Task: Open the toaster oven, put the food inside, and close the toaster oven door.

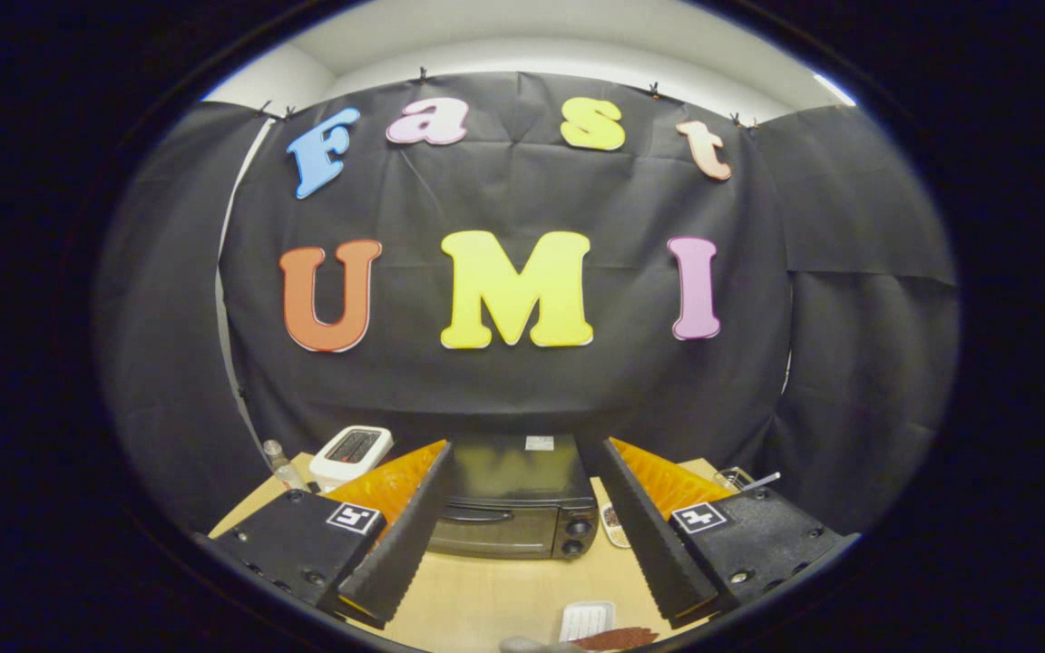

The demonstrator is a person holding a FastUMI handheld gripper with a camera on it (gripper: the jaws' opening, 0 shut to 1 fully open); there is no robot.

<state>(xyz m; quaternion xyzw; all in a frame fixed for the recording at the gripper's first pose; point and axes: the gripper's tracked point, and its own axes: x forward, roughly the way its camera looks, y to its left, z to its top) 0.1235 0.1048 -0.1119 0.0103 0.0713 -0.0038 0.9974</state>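
Gripper [522, 521] fingers are spread wide with nothing between them, the black toaster oven [513, 503] sits door-shut just ahead at lower centre, and what's probably the food [615, 638] lies bottom centre.

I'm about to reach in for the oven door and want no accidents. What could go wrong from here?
1. The gripper is open and well short of the toaster oven, whose door is shut; the thin handle could slip from the fingers.
2. A white toaster and a clear bottle stand close beside the oven and may get knocked.
3. The white tray lies on the table between the fingers, in the approach path.
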